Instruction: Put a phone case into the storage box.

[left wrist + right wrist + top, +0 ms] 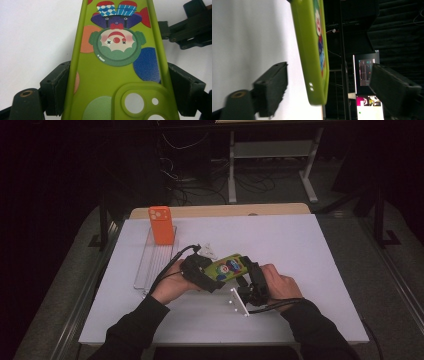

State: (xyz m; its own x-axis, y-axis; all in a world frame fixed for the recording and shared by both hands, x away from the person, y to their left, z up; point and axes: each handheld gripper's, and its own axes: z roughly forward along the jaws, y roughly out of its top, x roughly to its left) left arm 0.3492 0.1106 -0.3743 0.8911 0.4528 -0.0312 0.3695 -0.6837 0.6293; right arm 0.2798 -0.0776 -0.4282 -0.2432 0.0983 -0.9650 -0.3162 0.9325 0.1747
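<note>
Lime-green soft phone case with clown print [117, 62] held above the white table [300, 250], clamped by its long edges in the left hand-held gripper [202, 272]. Right hand-held gripper [324, 87] jaws spread around the case's end, not touching it.

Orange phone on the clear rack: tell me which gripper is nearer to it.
Left. The left gripper sits just in front and right of the orange phone, clamping the green case. The right gripper is farther right, its jaws either side of the case's end, not touching.
</note>
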